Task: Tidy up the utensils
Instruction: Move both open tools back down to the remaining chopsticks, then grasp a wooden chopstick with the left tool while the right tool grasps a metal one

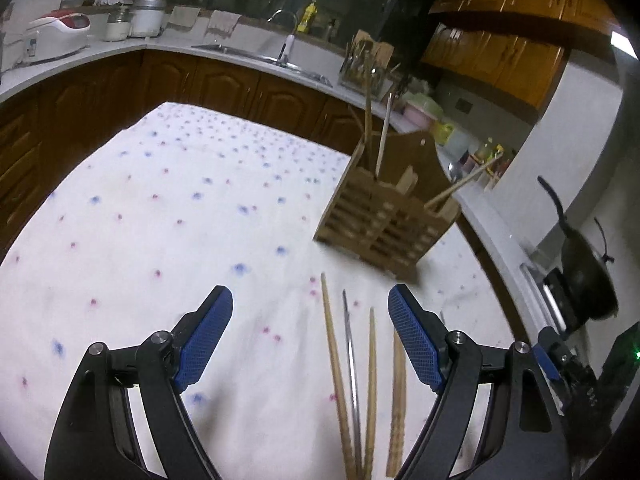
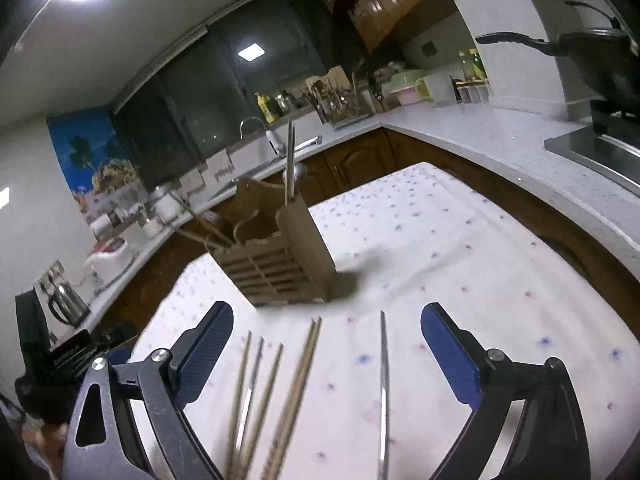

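The task is judged partly done; several chopsticks are already stood in the wooden holder [image 1: 390, 216], and a handful are left lying loose on the tablecloth [image 1: 160, 220]. The tablecloth, white with small blue and pink flowers, is spread beneath both tools and is seen well ahead of them; the holder, a slatted box with a tall shaped back, is stood on it ahead of the left gripper [image 1: 310, 334] and to its right, and ahead of the right gripper [image 2: 326, 348] and slightly to its left. Inside the holder upright sticks are seen in one compartment, a metal one among them, and a wooden pair is leaned outward from another; which compartment is meant for which kind cannot be told. Both grippers are held spread wide and nothing is gripped; they are hovered above the cloth. Loose wooden chopsticks [image 1: 334, 364] are laid between the left tool's fingers, toward the right finger, with a metal chopstick [image 1: 351, 364] among them; in the right wrist view a single metal chopstick [image 2: 384, 384] is laid apart, between the fingers, nearer the right one.
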`<state>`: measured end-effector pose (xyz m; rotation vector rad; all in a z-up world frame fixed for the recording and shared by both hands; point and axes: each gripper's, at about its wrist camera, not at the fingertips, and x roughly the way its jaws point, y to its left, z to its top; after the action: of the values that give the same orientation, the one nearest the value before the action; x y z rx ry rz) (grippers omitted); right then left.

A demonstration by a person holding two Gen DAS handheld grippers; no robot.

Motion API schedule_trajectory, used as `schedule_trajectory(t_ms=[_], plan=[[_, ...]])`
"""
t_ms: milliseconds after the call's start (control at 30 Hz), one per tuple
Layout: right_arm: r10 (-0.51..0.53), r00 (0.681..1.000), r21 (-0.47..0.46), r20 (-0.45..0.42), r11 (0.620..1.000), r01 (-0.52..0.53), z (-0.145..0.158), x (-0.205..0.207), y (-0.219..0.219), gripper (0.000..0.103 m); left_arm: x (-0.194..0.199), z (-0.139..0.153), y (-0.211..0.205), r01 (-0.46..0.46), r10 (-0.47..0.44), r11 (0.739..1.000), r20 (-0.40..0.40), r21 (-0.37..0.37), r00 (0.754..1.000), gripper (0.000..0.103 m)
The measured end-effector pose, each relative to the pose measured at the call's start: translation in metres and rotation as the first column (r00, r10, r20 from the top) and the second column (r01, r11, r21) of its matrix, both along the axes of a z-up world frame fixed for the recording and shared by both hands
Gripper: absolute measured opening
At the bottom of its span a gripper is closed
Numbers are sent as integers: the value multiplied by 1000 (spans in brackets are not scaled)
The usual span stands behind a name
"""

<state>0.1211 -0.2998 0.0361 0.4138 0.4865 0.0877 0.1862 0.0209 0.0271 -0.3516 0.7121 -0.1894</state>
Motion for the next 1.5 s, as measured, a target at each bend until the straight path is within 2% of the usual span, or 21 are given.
schedule_trajectory(t_ms=[333,900,1033,1133,1333,1400,1500], plan=[[5,998,-34,-59,999,-7,-21,-8,2,96,-3,-16,-8,12,-9,998,-49,61,999,82],[31,986,-62,-162,997,-42,-42,15,5,94,18,-42,-21,41,-20,992,-168,123,986,82],[43,980,-78,-195,995,-59,-47,25,8,86,29,-47,-27,63,-35,989,-199,136,979,82],[52,974,-83,-221,994,-72,-50,35,9,77,40,-49,-32,83,-50,985,-217,148,975,80],[55,956,-105,-289,990,-89,-61,60,7,61,71,-54,-49,134,-88,977,-260,166,962,62],[53,949,-116,-310,989,-93,-65,69,6,56,82,-57,-54,149,-100,975,-277,164,956,52],[49,938,-130,-343,987,-99,-70,84,4,48,98,-63,-63,183,-127,970,-306,161,943,47]])
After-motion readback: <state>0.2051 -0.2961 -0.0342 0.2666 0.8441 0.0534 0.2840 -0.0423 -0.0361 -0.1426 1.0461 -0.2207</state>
